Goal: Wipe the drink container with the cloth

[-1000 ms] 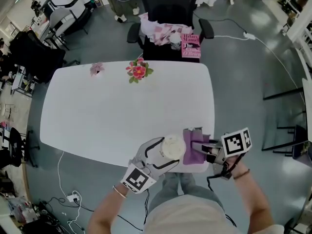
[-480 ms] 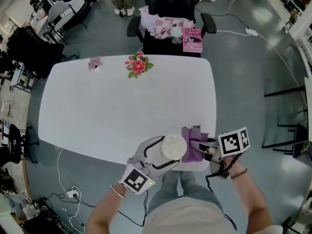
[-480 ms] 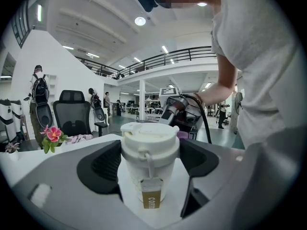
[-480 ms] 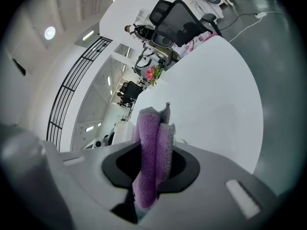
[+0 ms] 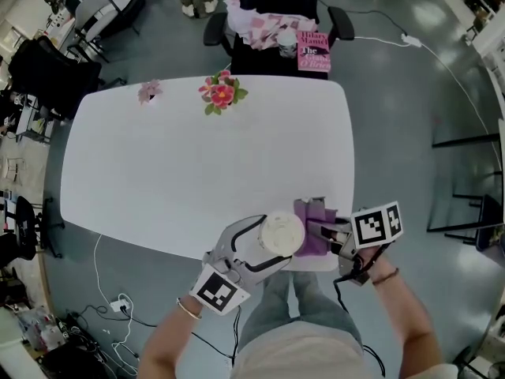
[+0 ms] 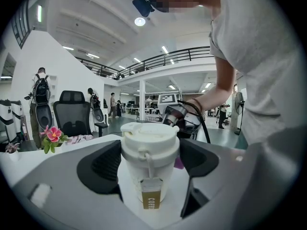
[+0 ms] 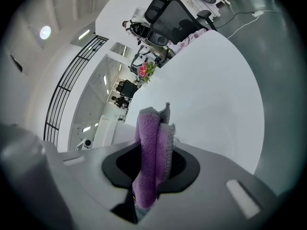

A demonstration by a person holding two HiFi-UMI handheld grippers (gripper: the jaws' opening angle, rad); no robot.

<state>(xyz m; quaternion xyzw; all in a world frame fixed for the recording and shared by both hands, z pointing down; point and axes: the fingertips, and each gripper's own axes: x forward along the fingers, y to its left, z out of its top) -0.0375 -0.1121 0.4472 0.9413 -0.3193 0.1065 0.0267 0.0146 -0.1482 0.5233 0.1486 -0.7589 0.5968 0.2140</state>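
- Presently, at the near edge of the table (image 5: 197,164), towards its right corner, the drink container (image 5: 282,234) is found: a white lidded cup with a small tag hanging down its front.
- The left gripper (image 5: 264,245) is clamped on the drink container, one dark jaw pressed to each side of it.
- The right gripper (image 5: 335,239) is closed on the cloth (image 5: 313,226), a folded purple piece that stands up out of the jaws above the same near right corner of the table.
- The cloth is held at the side of the drink container turned towards the right gripper. Whether they touch or are just beside each other cannot be settled.
- The base of the drink container is hidden by the lid from above and by the gripper body from the left gripper view, so whether it rests on the table cannot be told.
- The print on the tag is cut off by the gripper body.
- A red flower sprig (image 5: 221,95) and a smaller pink flower (image 5: 149,91) are laid at the far edge of the table, well apart from both grippers.
- A black office chair (image 5: 276,6) is placed beyond the far edge of the table. It is loaded with pink patterned fabric (image 5: 260,30) and a book (image 5: 314,51).
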